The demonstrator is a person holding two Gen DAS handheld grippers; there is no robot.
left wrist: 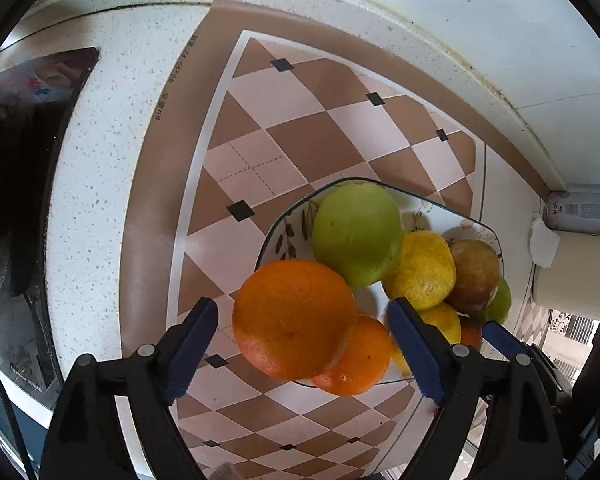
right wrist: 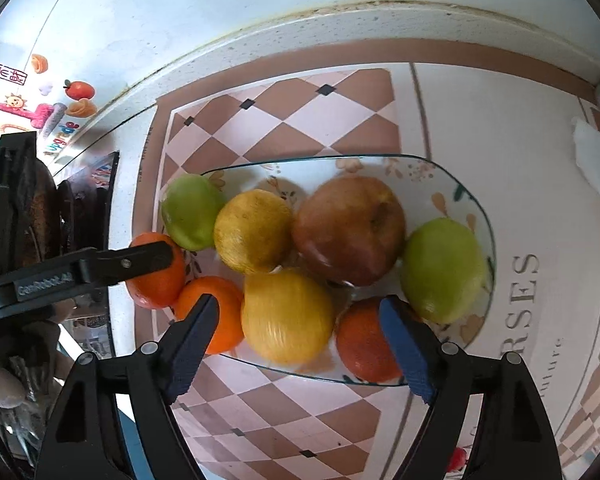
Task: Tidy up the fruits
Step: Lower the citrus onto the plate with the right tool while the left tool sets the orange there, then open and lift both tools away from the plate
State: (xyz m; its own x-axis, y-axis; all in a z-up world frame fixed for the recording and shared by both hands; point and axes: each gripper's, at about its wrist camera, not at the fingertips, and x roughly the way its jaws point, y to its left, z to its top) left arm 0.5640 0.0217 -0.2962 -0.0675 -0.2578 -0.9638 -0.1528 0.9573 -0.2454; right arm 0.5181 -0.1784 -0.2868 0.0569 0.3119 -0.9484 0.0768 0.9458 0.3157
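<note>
Left claw (left wrist: 304, 344) spread wide around an orange (left wrist: 294, 318) at the plate (left wrist: 284, 232) edge, apparently not clamped. Right claw (right wrist: 300, 340) released, straddling a lemon (right wrist: 287, 317) on the plate. Best to clear each claw straight upward; crowded fruit could roll.

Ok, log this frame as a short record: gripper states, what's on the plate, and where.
left gripper: open, around an orange at the plate's edge; contact unclear
right gripper: open, over a lemon
plate: floral, on checked mat
fruit on plate: two green apples, a red apple, two lemons, three oranges
surface: speckled counter
</note>
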